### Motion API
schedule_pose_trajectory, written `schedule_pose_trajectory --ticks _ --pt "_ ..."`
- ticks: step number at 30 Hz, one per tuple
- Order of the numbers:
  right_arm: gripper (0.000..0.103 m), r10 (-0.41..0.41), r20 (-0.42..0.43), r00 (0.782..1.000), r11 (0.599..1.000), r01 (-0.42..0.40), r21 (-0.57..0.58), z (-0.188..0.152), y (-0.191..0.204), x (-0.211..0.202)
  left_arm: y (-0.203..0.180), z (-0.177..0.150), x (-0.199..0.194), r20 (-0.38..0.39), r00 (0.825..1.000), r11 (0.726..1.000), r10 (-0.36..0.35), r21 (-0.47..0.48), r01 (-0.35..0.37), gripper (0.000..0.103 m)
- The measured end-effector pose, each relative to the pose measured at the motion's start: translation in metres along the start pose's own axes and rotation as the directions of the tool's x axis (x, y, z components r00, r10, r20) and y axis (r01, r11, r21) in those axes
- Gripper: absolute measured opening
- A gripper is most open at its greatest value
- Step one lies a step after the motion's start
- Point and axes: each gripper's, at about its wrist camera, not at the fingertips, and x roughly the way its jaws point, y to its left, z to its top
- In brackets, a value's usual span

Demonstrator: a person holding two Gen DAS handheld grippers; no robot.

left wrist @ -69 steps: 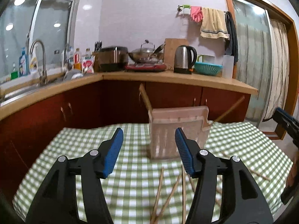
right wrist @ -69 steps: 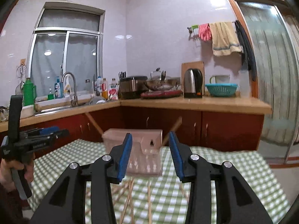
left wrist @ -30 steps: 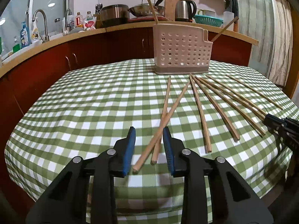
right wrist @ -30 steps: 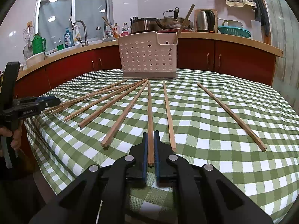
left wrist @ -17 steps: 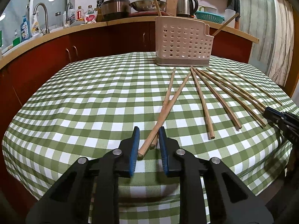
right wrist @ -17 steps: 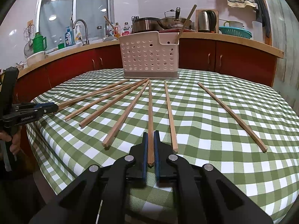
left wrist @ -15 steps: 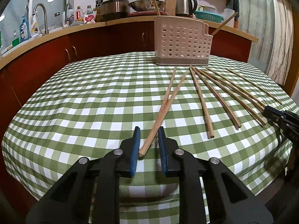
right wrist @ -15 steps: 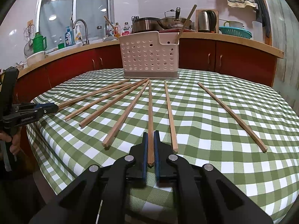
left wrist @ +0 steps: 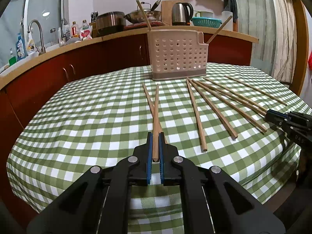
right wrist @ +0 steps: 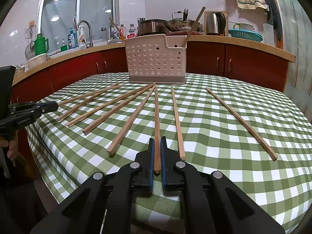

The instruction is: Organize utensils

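Several wooden chopsticks lie fanned out on a green checked tablecloth (left wrist: 87, 117). A beige perforated utensil holder (left wrist: 176, 55) stands at the far side with two chopsticks leaning in it; it also shows in the right wrist view (right wrist: 156, 61). My left gripper (left wrist: 155, 136) is shut on the near end of a chopstick (left wrist: 156, 120) that crosses over another chopstick (left wrist: 148, 99). My right gripper (right wrist: 157, 140) is shut on the near end of another chopstick (right wrist: 156, 117). Each gripper shows at the edge of the other's view, the right one (left wrist: 273, 116) and the left one (right wrist: 48, 105).
More loose chopsticks lie to the right (left wrist: 197, 115) and left (right wrist: 128, 122) of the held ones, one far right (right wrist: 239, 120). A wooden counter (right wrist: 243, 42) with kettle, pots, sink and bottles runs behind the table. The table edge is close below both grippers.
My left gripper has closed fully on its chopstick, which has swung straighter toward the holder. My right gripper stays shut on its chopstick without moving.
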Motion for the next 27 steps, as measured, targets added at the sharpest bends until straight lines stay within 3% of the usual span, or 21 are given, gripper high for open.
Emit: schedule_pose_trajectory --ticks 14,27 --pt "0.007 -0.02 0.112 0.994 1.0 0.019 0.005 0.035 0.003 -0.034 0.009 0.02 -0.024 0.092 0.995 0.999 0.046 -0.022 -0.044 0.006" --pt "0.007 -0.03 0.208 0.978 1.0 0.03 0.005 0.074 0.012 -0.068 0.02 0.051 -0.053 0.19 0.978 0.995 0.081 -0.076 -0.068 0.006"
